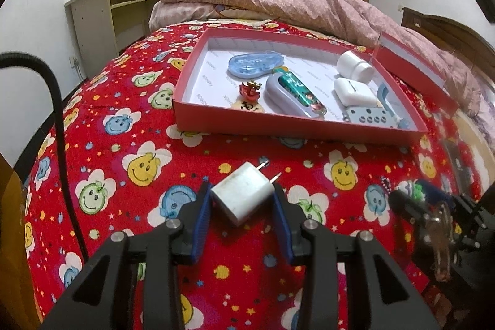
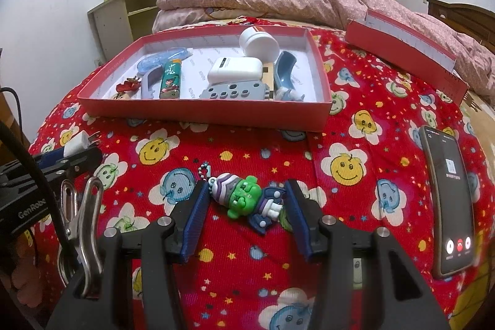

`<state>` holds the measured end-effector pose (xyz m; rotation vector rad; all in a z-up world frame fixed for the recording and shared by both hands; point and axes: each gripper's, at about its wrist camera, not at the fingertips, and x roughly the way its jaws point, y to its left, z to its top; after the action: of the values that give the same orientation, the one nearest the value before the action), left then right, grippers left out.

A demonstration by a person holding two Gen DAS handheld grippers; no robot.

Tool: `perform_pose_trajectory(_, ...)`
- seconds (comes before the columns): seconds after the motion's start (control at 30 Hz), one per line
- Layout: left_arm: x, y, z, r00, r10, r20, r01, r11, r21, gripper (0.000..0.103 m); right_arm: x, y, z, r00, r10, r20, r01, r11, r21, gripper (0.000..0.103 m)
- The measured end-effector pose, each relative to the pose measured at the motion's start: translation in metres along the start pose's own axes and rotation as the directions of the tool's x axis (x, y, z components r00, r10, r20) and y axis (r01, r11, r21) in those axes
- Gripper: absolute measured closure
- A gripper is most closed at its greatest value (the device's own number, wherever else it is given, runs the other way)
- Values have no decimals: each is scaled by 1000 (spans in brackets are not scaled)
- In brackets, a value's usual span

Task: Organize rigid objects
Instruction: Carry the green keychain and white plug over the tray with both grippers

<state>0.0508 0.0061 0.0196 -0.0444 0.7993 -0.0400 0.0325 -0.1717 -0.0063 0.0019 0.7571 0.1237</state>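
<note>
The left gripper (image 1: 243, 200) is clamped on a white charger (image 1: 244, 195) above the red bedcover (image 1: 148, 119). The right gripper (image 2: 246, 206) is closed around a green toy keychain (image 2: 247, 200); "GenRobo" is readable on the black device (image 2: 27, 206). The red box (image 2: 204, 110) lies just behind.

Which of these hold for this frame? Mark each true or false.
1. The left gripper grips a white charger plug. True.
2. The green figure keychain lies inside the red box. False: it lies on the bedspread between the right gripper's fingers.
3. A phone with a lit screen lies on the bedspread. True.
4. The red box is empty. False: it holds several small items.
</note>
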Motion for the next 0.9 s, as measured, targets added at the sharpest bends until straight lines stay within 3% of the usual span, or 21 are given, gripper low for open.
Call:
perform_pose_trajectory(0.4, -28, -4, 15, 998, 1, 62, -1, 1000, 11, 64, -11, -6, 4, 999, 46, -2, -46, 998, 47, 54)
perform_pose_trajectory(0.9, -14, -6, 96, 995, -30, 91, 28, 999, 27, 64, -19, -9, 80, 993, 97, 64, -97, 995, -2, 54)
